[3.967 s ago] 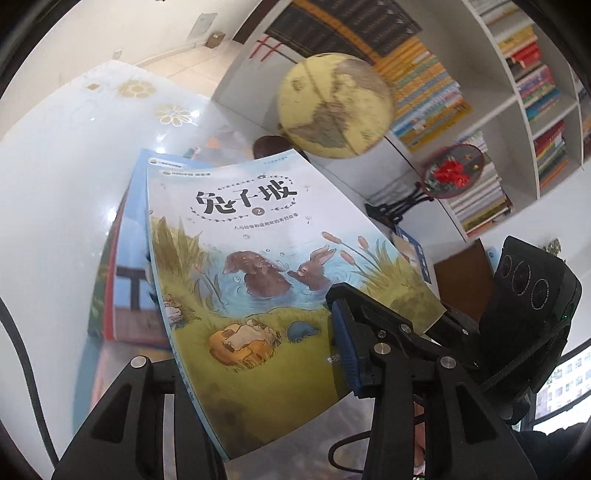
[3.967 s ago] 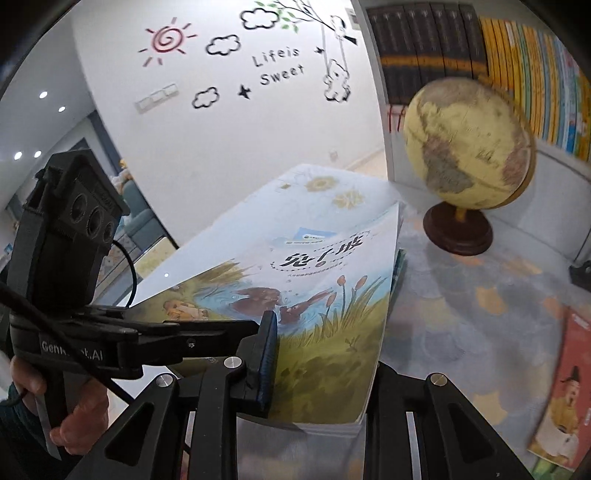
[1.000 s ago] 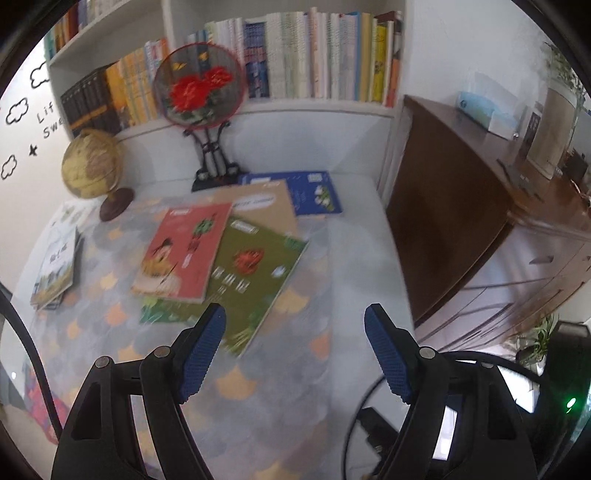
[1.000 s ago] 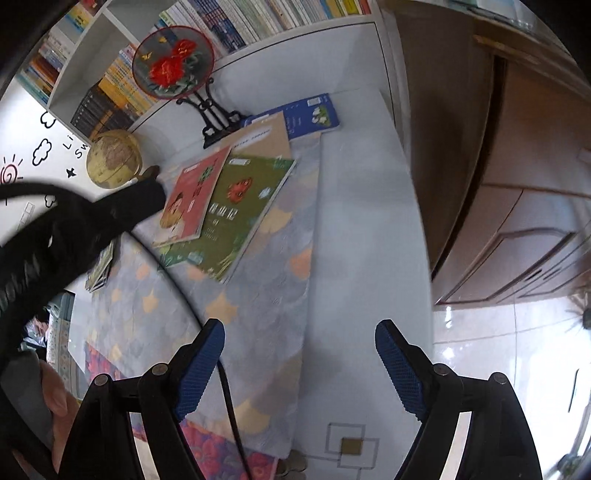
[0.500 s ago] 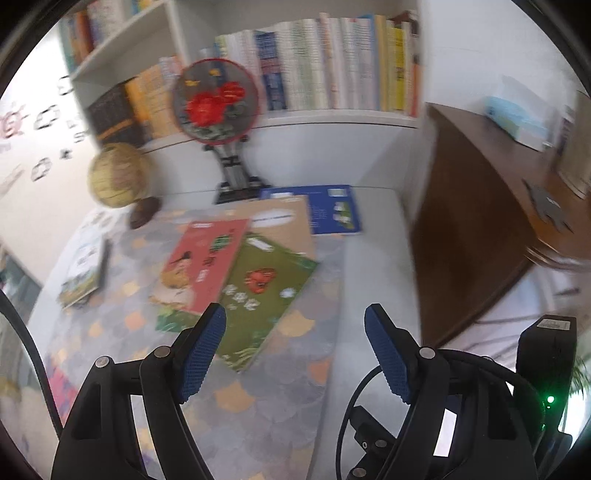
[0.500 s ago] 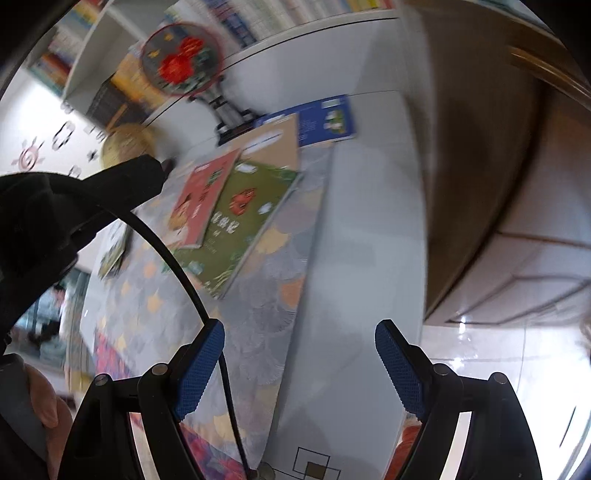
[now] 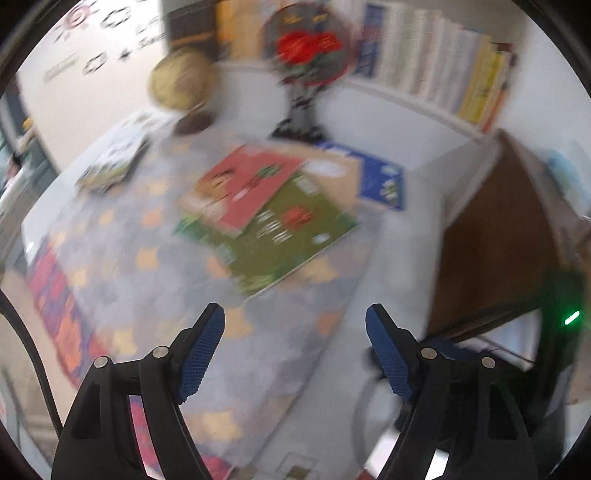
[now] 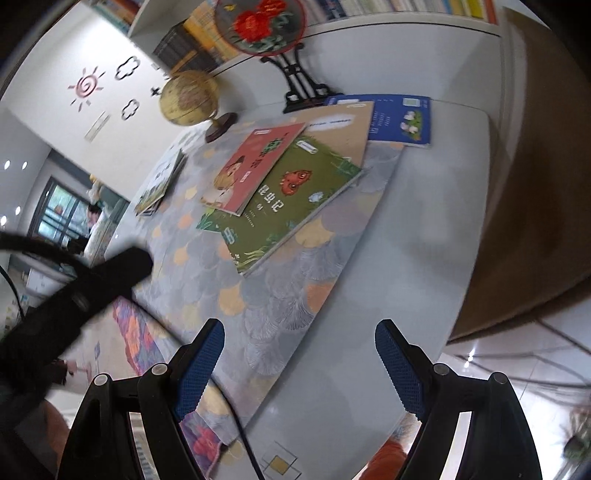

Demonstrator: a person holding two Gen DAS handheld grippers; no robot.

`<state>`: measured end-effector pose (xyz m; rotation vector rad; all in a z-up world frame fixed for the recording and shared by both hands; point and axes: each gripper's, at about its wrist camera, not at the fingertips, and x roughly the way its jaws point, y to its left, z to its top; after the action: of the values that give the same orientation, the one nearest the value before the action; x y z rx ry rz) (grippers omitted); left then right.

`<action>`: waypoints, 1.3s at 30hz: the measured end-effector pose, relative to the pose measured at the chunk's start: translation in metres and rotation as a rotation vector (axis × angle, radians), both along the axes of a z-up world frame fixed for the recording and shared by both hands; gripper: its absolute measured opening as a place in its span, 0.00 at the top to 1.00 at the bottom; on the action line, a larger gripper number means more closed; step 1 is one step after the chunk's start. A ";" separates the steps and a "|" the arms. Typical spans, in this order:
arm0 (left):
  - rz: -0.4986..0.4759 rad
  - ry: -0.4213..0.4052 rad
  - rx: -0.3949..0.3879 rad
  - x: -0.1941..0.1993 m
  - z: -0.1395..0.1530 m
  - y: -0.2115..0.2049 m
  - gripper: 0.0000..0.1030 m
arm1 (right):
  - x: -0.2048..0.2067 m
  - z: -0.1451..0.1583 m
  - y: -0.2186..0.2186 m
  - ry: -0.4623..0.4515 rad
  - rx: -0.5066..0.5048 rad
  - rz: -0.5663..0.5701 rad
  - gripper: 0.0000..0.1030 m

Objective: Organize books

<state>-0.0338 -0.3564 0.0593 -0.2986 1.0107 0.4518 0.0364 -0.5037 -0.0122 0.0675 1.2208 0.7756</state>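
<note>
A red book [image 8: 255, 168] lies on top of a green book [image 8: 291, 199], which overlaps a tan book [image 8: 343, 129] and a blue book [image 8: 402, 120] on a patterned cloth [image 8: 280, 291]. A small stack of picture books [image 8: 160, 181] sits at the table's far left. The same pile is blurred in the left wrist view: red book [image 7: 251, 184], green book [image 7: 280, 236], blue book [image 7: 382, 181]. My left gripper [image 7: 295, 350] and my right gripper [image 8: 299, 365] both hover open above the near cloth, nothing between their fingers.
A globe [image 8: 190, 98] and a round red-flower fan on a black stand [image 8: 262, 22] stand at the table's back. Full bookshelves [image 7: 436, 74] line the wall behind. A brown cabinet [image 8: 535, 184] flanks the table's right edge. The left gripper's body [image 8: 70, 295] crosses the right wrist view.
Both views have rolled and swung, so the book pile sits more central and nearer. The rabbit picture book held four seconds ago now lies on the far-left stack. Both grippers stay open.
</note>
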 end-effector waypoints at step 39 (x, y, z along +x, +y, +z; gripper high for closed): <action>-0.319 -0.025 -0.042 -0.042 -0.034 0.343 0.16 | -0.077 0.006 0.249 -0.189 -0.099 -0.345 0.20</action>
<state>-0.0762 -0.0131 0.0258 -0.1751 1.0229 0.1376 -0.0405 -0.2550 -0.0059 0.1170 1.0303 0.4103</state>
